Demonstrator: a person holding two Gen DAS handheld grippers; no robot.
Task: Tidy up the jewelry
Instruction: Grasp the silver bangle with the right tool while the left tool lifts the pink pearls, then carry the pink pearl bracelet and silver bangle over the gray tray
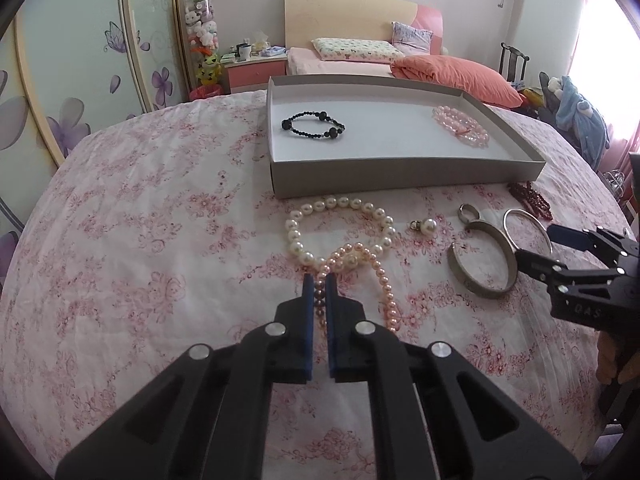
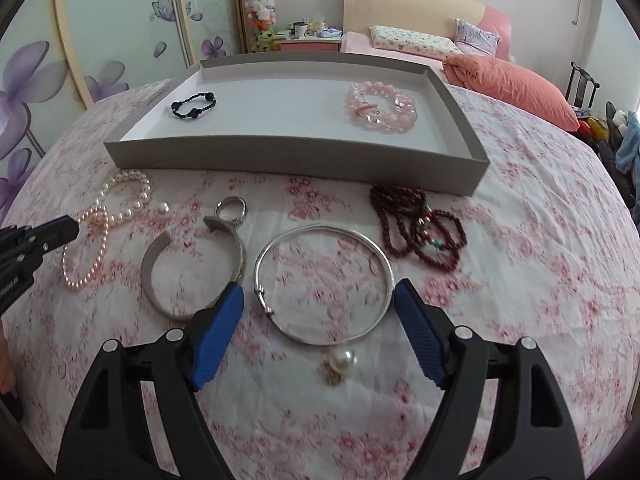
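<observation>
Item: pink strand [image 1: 362, 268], pearl-type, on floral cloth [image 1: 140, 240] short of tray [image 1: 400, 176]. From L wrist cam it runs from centre to 5 o'clock, overlapping white strand [image 1: 340, 224] at 12.
L gripper [image 1: 319, 280]: clenched on pink strand, beads pinched betw. blue pads.
R gripper [image 2: 318, 296]: jaws spread wide, nothing gripped; thin bangle [image 2: 320, 280] lies betw. them, pads not touching.
Tray contents: black bracelet [image 1: 312, 124] at 10 o'clock, pink bead bracelet [image 1: 462, 126] at 2.
Loose on cloth: cuff [image 2: 192, 268], ring [image 2: 232, 210], dark red beads [image 2: 416, 224], pearl charm [image 2: 340, 360], small pearl [image 2: 162, 208].
Handling, est.: strand light, limp, will trail and swing on lift; beads smooth, may roll in pads; may snag white strand. Best hold mid-length. Bangle: stiff, slick, thin; take across rim.
</observation>
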